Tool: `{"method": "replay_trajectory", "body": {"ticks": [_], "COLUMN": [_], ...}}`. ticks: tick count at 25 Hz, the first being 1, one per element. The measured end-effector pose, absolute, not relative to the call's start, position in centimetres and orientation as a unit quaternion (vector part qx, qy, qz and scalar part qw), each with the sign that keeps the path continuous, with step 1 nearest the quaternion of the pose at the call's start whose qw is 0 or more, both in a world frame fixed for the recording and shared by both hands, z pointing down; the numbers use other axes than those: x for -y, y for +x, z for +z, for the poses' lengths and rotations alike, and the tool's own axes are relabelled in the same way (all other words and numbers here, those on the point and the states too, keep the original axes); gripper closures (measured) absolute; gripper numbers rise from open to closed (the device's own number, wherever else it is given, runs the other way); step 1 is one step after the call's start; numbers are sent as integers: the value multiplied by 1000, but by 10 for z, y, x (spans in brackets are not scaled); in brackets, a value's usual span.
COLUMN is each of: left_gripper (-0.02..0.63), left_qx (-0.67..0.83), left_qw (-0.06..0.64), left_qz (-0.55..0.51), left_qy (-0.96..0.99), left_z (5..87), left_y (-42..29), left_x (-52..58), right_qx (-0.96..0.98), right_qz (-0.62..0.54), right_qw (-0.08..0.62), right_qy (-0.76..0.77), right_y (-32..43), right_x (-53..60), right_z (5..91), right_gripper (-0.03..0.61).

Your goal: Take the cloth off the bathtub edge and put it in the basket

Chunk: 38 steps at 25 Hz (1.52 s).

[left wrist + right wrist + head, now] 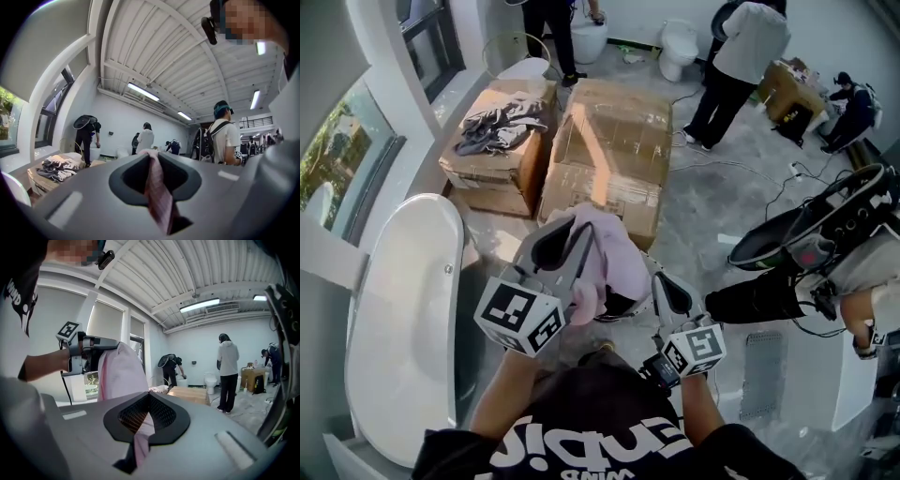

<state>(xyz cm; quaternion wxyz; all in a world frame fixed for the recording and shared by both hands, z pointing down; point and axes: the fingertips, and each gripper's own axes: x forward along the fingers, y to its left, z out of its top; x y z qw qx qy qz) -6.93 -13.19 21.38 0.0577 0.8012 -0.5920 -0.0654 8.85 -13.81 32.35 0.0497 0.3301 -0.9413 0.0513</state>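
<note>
The pink cloth (614, 253) hangs in the air in front of me, held between both grippers. My left gripper (574, 231) is shut on its upper left part; in the left gripper view a pink strip of cloth (157, 190) runs through the left gripper (151, 153). The right gripper (657, 278) is shut on the cloth's lower right edge, and cloth (121, 373) also shows pinched in the right gripper (149, 394). The white bathtub (398, 319) lies to my left, with no cloth on its edge. A dark rim (623, 306) shows just under the cloth; I cannot tell what it is.
Two big cardboard boxes (605, 155) stand ahead, the left one with a heap of grey clothes (499, 122). A black round frame (811, 225) and cables lie at the right. People stand by a toilet (680, 47) at the back. A floor grate (761, 375) is at lower right.
</note>
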Motion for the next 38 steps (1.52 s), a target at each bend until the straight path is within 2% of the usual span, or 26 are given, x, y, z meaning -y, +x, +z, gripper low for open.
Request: {"method": "replay_trajectory", "body": {"ticks": [8,24,38], "left_gripper": [560,560,558], "left_qx": [537,469,468], "left_qw": [56,59,140], "left_qz": [-69,-25,46], "left_qy": [839,881,872], "left_z": [202,229,334], "left_y": [-10,11,9], "left_x": [186,251,261], "right_qx": [914,873,866], "right_qz": [54,62,102], "right_qw": [40,36,56], "right_qy": [400,482,487], "right_y": [154,169,175], "right_x": [163,186,219], "right_z": [320,327,369], "right_gripper": [572,572,572]}}
